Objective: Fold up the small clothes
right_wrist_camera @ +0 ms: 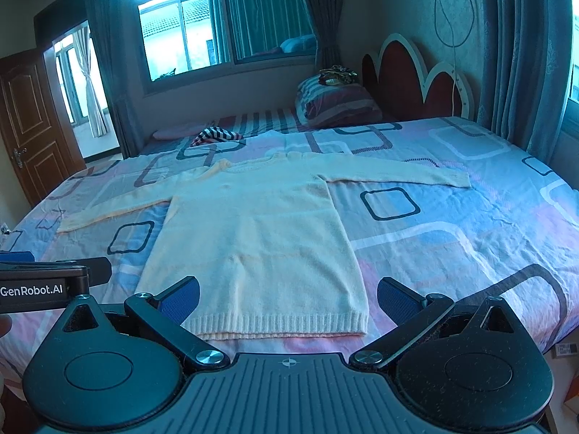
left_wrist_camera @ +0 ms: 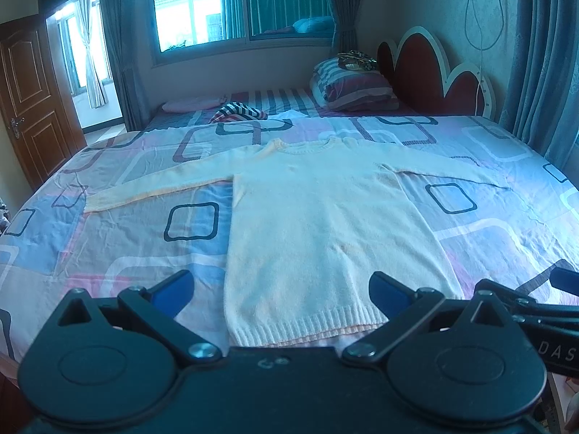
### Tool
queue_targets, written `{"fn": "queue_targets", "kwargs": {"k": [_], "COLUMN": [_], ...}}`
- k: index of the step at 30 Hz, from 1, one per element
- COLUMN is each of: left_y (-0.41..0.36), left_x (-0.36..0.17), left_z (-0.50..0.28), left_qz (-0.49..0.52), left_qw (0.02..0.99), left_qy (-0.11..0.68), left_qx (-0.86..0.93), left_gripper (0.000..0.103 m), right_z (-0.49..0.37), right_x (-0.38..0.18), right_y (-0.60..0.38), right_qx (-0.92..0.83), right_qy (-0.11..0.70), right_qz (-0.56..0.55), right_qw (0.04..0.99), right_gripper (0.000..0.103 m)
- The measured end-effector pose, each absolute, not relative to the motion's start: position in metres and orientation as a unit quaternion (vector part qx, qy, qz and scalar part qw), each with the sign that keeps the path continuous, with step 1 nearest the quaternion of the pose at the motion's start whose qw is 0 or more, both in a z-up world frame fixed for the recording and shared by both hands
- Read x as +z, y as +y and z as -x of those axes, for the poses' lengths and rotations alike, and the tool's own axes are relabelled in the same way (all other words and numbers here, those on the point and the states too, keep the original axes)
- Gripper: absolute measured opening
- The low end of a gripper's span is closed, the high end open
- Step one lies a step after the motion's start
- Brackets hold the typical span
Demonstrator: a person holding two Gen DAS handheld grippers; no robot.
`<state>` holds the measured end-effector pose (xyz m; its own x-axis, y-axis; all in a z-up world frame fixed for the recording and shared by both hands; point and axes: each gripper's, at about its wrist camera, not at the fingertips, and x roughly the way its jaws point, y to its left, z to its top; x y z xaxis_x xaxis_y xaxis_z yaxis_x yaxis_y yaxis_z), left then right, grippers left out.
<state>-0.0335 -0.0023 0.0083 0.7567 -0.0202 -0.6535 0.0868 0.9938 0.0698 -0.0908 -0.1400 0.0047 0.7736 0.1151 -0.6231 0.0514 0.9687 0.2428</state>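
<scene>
A cream knitted sweater point(left_wrist_camera: 318, 217) point(right_wrist_camera: 253, 231) lies flat on the bed, front up, both long sleeves spread out to the sides and the ribbed hem nearest me. My left gripper point(left_wrist_camera: 282, 293) hovers just short of the hem, open, with blue pads wide apart and nothing between them. My right gripper point(right_wrist_camera: 287, 298) is open too, above the hem, its fingers apart and holding nothing. The right gripper's body shows at the right edge of the left wrist view, and the left gripper's body at the left edge of the right wrist view.
The bed point(left_wrist_camera: 119, 238) has a sheet patterned with rounded squares. At its far end lie a striped folded garment point(left_wrist_camera: 237, 112), a pink pillow point(left_wrist_camera: 191, 104) and stacked striped pillows point(left_wrist_camera: 353, 86) by the red headboard point(left_wrist_camera: 427, 72). A wooden door point(left_wrist_camera: 30, 97) stands open at left.
</scene>
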Motion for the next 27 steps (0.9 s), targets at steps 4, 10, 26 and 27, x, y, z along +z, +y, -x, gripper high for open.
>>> {"fn": "queue_targets", "kwargs": {"k": [4,10,26,27], "left_y": [-0.0017,-0.0018,-0.0027,-0.0027], "left_x": [0.0086,0.0086,0.0083,0.0081], "left_z": [0.0331,0.0325,0.032,0.0317], "left_qz": [-0.048,-0.048,-0.049,-0.049], "left_qw": [0.936,0.936,0.935,0.935], "left_qy": [0.348,0.348,0.35,0.35], "left_qx": [-0.029,-0.029,-0.03,-0.03], "left_gripper": [0.102,0.102,0.102,0.102], "right_z": [0.0906,0.0901,0.09,0.0901], "right_x": [0.0042,0.0029,0.0024,0.0022], "right_y": [-0.1401,-0.1401,-0.1396,-0.1394], "right_qx": [0.017,0.017,0.016,0.015], "right_qy": [0.337,0.338,0.339,0.34], "right_qz": [-0.123,-0.124,-0.123,-0.122], "right_qw": [0.933,0.933,0.932,0.932], "right_gripper": [0.103,0.103,0.103,0.103]}}
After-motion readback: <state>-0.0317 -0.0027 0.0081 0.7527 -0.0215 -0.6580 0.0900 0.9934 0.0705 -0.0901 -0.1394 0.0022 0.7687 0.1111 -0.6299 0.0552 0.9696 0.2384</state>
